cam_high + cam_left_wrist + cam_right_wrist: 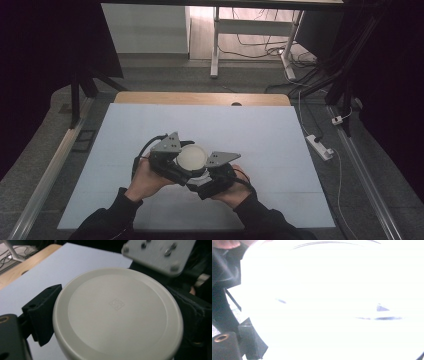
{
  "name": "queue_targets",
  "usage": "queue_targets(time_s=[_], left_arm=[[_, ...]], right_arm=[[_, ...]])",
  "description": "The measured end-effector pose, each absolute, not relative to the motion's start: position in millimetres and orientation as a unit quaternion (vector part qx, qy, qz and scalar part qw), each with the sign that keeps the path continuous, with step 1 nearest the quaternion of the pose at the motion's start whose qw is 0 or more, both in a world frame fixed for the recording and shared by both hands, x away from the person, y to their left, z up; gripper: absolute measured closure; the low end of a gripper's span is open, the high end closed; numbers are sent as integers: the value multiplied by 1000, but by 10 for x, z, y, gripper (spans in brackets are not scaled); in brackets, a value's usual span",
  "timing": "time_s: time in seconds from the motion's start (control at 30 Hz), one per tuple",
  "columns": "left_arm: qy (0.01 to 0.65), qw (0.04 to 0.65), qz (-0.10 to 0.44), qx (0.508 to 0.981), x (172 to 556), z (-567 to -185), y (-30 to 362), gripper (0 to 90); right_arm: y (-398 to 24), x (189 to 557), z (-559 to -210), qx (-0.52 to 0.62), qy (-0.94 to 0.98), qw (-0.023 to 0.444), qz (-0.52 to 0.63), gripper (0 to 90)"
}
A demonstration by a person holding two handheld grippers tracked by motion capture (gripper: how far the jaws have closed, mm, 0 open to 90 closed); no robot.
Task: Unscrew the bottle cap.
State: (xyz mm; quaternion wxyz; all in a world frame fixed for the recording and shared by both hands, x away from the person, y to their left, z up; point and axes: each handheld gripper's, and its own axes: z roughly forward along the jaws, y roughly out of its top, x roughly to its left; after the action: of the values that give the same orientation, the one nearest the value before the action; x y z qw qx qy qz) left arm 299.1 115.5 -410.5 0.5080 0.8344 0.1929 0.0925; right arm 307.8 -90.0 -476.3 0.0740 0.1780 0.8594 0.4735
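A white round container [191, 156] with a flat lid [117, 312] is held above the near middle of the pale mat [260, 135]. My left gripper [181, 163] grips it from the left; in the left gripper view one black finger [41, 315] presses against its side and the other is hidden behind it. My right gripper [201, 173] closes on it from the right and below. In the right gripper view the container [332, 300] is a washed-out white mass, with one black finger [252, 340] against its lower left edge. The right gripper's grey plate [160, 252] sits just beyond the lid.
The mat covers a wooden table whose far edge [200, 98] shows a cable hole. On the floor to the right lie a power strip [320, 146] and cables. A white desk frame [215, 45] stands behind the table. Metal rails run along both sides.
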Motion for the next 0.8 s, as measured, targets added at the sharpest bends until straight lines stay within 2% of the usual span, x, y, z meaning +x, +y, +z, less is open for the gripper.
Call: queue_targets(time_s=[0.8], left_arm=[[193, 502, 100, 837, 2841, -4014, 1291, 75]], right_arm=[[-1006, 3168, -4715, 190, 854, 87, 477, 67]])
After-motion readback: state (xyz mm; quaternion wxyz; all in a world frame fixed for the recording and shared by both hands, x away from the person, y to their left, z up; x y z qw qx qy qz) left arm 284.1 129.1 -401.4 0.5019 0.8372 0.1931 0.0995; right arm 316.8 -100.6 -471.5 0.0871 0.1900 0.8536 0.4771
